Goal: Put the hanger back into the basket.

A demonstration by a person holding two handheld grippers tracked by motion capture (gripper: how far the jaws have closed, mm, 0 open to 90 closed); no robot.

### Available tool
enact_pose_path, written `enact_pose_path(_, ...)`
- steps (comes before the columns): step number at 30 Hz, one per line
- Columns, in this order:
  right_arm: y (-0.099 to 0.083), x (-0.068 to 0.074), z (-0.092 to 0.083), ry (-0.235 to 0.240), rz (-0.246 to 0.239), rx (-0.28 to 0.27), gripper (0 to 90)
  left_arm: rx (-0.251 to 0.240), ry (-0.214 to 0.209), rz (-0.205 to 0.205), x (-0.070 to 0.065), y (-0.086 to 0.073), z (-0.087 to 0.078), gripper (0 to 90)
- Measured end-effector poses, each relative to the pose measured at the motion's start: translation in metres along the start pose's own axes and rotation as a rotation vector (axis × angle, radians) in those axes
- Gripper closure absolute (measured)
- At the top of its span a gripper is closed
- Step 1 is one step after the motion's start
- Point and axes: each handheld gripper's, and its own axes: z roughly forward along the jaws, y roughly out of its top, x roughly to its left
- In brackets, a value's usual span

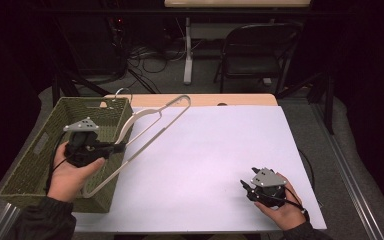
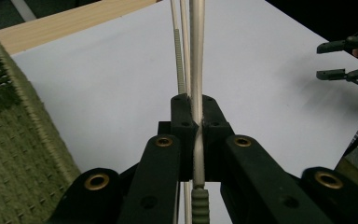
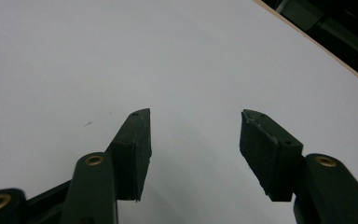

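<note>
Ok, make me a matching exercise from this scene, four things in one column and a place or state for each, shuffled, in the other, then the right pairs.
Things:
1. left gripper
2. right gripper
3. hanger
4. woven basket

Descriptions:
A. olive green, at the table's left edge
B. jaws open, nothing between them
C. pale, lifted, part over the basket
D. shut on a thin bar

Pairs: 1-D, 2-B, 3-C, 4-A

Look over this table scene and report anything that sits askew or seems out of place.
The hanger is the odd one: it hangs tilted in the air, half over the woven basket and half over the white table, clamped by one thin bar in the left gripper. The right gripper rests open on the table, holding nothing.
</note>
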Motion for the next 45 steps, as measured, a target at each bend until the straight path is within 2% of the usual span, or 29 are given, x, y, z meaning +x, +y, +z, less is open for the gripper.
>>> enact_pose_path(3, 0.000, -0.001, -0.001, -0.005, -0.001, 0.013, 43.5, -0.003, 0.001, -0.006, 0.011, 0.000, -0.011, 87.2)
enact_pose_path(5, -0.001, -0.001, 0.000, -0.003, 0.002, 0.000, 43.5, -0.011, -0.014, -0.034, 0.023, -0.001, -0.020, 87.2)
enact_pose_path(9, -0.001, -0.002, 0.001, -0.006, 0.004, 0.002, 43.5, -0.019, -0.026, -0.063, 0.046, -0.002, -0.039, 87.2)
enact_pose_path(12, -0.002, -0.002, 0.002, -0.003, 0.004, 0.010, 43.5, -0.028, -0.021, -0.086, 0.062, -0.005, -0.051, 87.2)
enact_pose_path(19, -0.003, -0.002, 0.004, -0.008, 0.004, 0.010, 43.6, -0.026, 0.008, -0.107, 0.095, -0.014, -0.071, 87.2)
enact_pose_path(23, -0.003, -0.001, 0.004, -0.013, 0.001, 0.015, 43.5, -0.023, 0.030, -0.120, 0.107, -0.020, -0.078, 87.2)
enact_pose_path(24, -0.002, -0.001, 0.003, -0.010, -0.002, 0.032, 43.5, -0.025, 0.031, -0.124, 0.110, -0.021, -0.079, 87.2)
enact_pose_path(29, -0.003, -0.001, 0.004, -0.014, 0.003, 0.011, 43.4, -0.024, 0.035, -0.140, 0.125, -0.028, -0.085, 87.2)
enact_pose_path(38, -0.004, -0.002, 0.004, -0.018, 0.008, 0.016, 43.3, -0.022, 0.057, -0.156, 0.149, -0.044, -0.095, 87.2)
enact_pose_path(42, -0.004, -0.002, 0.005, -0.019, 0.009, 0.015, 43.3, -0.029, 0.049, -0.129, 0.158, -0.052, -0.103, 87.2)
enact_pose_path(43, -0.004, -0.002, 0.005, -0.018, 0.008, 0.016, 43.3, -0.030, 0.054, -0.110, 0.159, -0.054, -0.104, 87.2)
enact_pose_path(45, -0.004, -0.002, 0.005, -0.018, 0.008, 0.017, 43.3, -0.025, 0.056, -0.120, 0.163, -0.056, -0.106, 87.2)
